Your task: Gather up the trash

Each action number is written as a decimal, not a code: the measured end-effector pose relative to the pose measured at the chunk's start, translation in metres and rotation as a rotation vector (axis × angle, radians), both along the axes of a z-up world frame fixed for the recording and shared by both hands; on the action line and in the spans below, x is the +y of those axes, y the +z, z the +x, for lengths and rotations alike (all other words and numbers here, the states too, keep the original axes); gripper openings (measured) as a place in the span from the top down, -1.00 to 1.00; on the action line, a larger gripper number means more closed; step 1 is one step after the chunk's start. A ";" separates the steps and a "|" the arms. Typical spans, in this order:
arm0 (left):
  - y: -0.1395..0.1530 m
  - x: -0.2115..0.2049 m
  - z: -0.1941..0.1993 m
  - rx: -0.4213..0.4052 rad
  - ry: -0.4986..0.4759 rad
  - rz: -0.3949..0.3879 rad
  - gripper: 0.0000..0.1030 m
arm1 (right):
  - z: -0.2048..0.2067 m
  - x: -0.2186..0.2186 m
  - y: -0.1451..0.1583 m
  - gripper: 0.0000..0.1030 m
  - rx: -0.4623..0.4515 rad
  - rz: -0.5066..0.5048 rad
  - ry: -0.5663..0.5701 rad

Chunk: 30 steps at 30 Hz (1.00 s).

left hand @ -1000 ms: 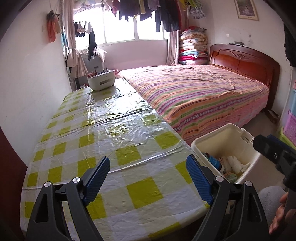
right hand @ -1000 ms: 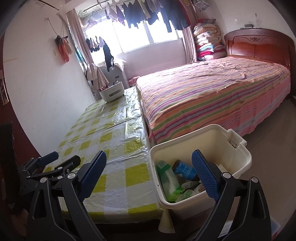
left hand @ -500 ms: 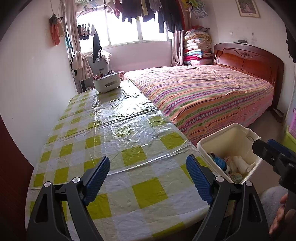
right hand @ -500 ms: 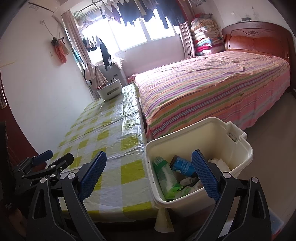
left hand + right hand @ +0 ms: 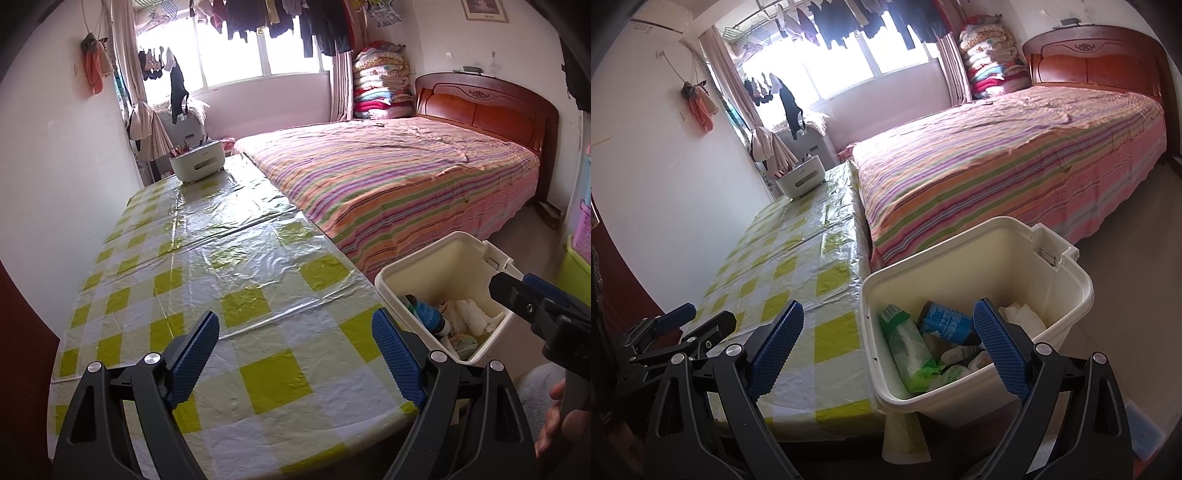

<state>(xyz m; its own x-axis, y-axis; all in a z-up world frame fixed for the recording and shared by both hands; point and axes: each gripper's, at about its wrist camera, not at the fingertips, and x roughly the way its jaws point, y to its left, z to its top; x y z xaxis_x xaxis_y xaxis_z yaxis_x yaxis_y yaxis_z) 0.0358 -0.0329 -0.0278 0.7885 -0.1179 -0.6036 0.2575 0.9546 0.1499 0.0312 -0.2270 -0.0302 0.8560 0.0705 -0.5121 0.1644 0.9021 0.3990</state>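
A cream plastic bin [image 5: 1067, 295] [image 5: 469, 254] stands on the floor at the table's right front corner. It holds trash: a green packet [image 5: 908, 343], a blue-labelled bottle [image 5: 945, 321] [image 5: 428, 314] and white crumpled tissue [image 5: 1023, 317] [image 5: 472, 314]. My right gripper [image 5: 888, 338] hovers open over the bin's near rim, with nothing between its fingers. My left gripper [image 5: 295, 345] is open above the near end of the yellow-checked table [image 5: 221, 258], holding nothing. Each gripper shows at the edge of the other's view: the right gripper [image 5: 532, 299] and the left gripper [image 5: 690, 325].
A white holder [image 5: 197, 164] with utensils sits at the table's far end. A bed [image 5: 388, 177] with a striped cover runs along the table's right side. A white wall borders the left. Coloured crates [image 5: 580, 251] stand at the far right. A hand [image 5: 554, 417] grips the right tool.
Both grippers have drawn back and tilted slightly, so the table and bin sit a little farther off and the room appears higher. Both stayed open.
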 end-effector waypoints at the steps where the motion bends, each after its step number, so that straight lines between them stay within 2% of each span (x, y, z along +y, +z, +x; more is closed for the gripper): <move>1: 0.000 -0.001 0.000 0.000 -0.001 0.000 -0.60 | 0.000 -0.001 -0.001 -0.79 0.002 0.002 -0.002; 10: -0.003 -0.008 0.001 0.014 -0.034 -0.014 -0.60 | 0.003 -0.006 -0.008 -0.79 0.015 0.017 -0.010; 13: -0.004 -0.012 -0.002 -0.009 -0.051 -0.003 -0.60 | 0.002 -0.007 -0.009 -0.79 0.018 0.017 -0.013; 18: -0.004 -0.015 -0.006 -0.063 -0.025 0.027 -0.60 | 0.001 -0.008 -0.009 -0.79 0.021 0.019 -0.019; 24: -0.003 -0.015 -0.004 -0.042 -0.024 0.032 -0.60 | 0.001 -0.008 -0.009 -0.79 0.020 0.024 -0.018; 30: -0.002 -0.014 -0.006 -0.027 -0.040 0.003 -0.60 | 0.000 -0.007 -0.008 -0.79 0.017 0.022 -0.014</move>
<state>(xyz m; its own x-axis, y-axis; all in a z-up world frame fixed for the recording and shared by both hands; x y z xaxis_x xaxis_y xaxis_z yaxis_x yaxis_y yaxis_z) 0.0299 -0.0468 -0.0297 0.7989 -0.1480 -0.5829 0.2916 0.9430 0.1601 0.0310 -0.2341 -0.0381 0.8480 0.0697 -0.5254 0.1842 0.8908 0.4154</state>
